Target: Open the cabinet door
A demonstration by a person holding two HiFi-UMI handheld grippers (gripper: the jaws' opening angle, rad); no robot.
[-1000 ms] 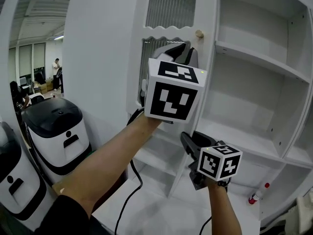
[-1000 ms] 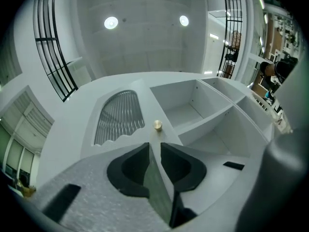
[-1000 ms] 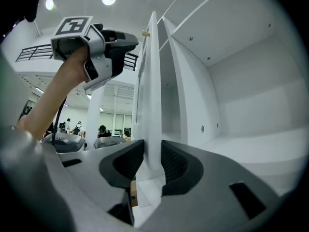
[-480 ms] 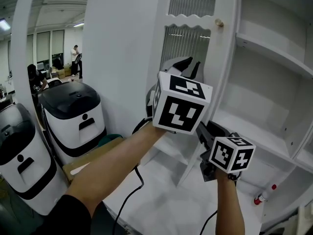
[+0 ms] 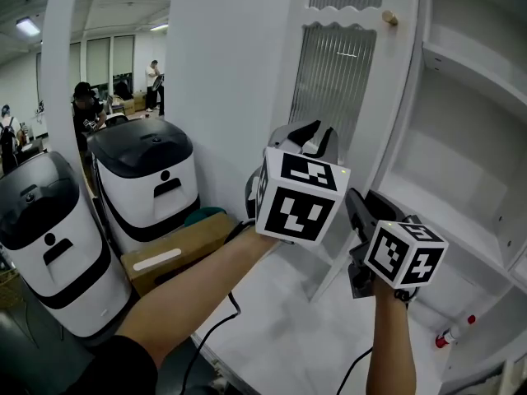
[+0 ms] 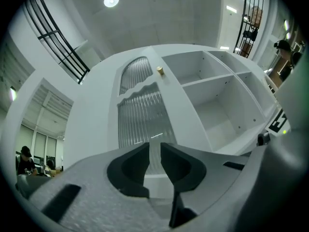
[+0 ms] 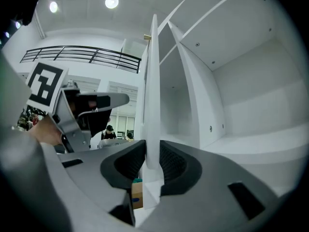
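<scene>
The white cabinet door [image 5: 333, 97], with ribbed glass panels and a small round knob [image 5: 389, 17], stands swung out from the open cabinet. My right gripper [image 5: 358, 208] is low on the door's free edge. In the right gripper view that edge [image 7: 152, 81] runs straight up between the jaws of the right gripper [image 7: 152, 161], which are closing, and both pads touch it. My left gripper [image 5: 311, 136] hangs in front of the lower glass panel, apart from it. In the left gripper view my left gripper [image 6: 154, 151] shows a narrow gap with nothing in it, below the knob [image 6: 160, 71].
Two white bins with black lids [image 5: 148, 179] [image 5: 49, 237] stand at the left, with a cardboard box [image 5: 177, 249] beside them. A black cable [image 5: 222, 327] trails below my left arm. Bare shelves [image 5: 461, 64] fill the cabinet; a red-capped marker [image 5: 455, 333] lies at its bottom right. People stand far behind.
My left gripper has sunk from the upper glass panel to lower in front of the door. The right gripper has stayed on the door's edge. The head view has turned left.
</scene>
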